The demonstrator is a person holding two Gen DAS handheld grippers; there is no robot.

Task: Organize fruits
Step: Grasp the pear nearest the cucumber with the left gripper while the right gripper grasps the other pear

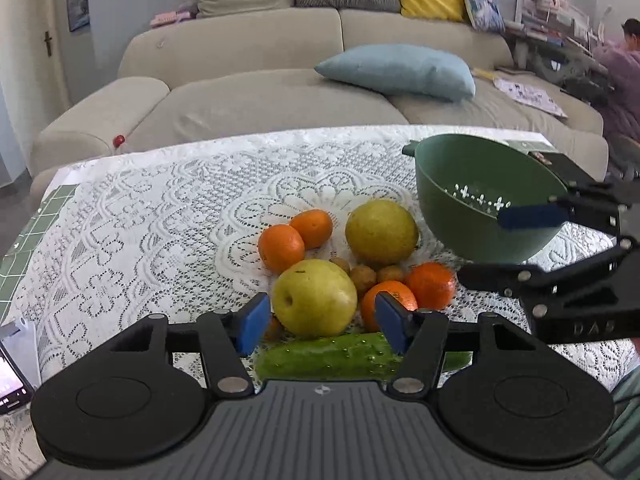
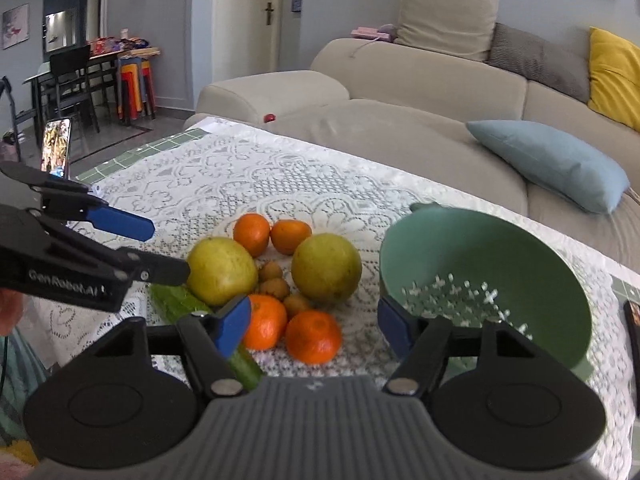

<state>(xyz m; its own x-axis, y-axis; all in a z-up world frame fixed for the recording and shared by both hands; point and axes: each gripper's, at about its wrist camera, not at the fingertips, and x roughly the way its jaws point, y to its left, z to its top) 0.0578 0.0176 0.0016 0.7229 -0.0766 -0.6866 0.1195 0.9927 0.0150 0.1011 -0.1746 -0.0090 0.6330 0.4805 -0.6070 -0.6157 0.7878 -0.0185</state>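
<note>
Altogether four oranges [image 2: 313,336], two pears [image 2: 326,268], one cucumber [image 1: 328,356], one colander [image 2: 520,280]; each hand-held gripper [image 1: 322,320] gapes, empty.

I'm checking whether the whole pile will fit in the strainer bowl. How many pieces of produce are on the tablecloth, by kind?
Oranges: 4
Large yellow-green fruits: 2
Small brown fruits: 3
Cucumber: 1
Total: 10, all on the lace cloth; the green strainer bowl holds none.
</note>
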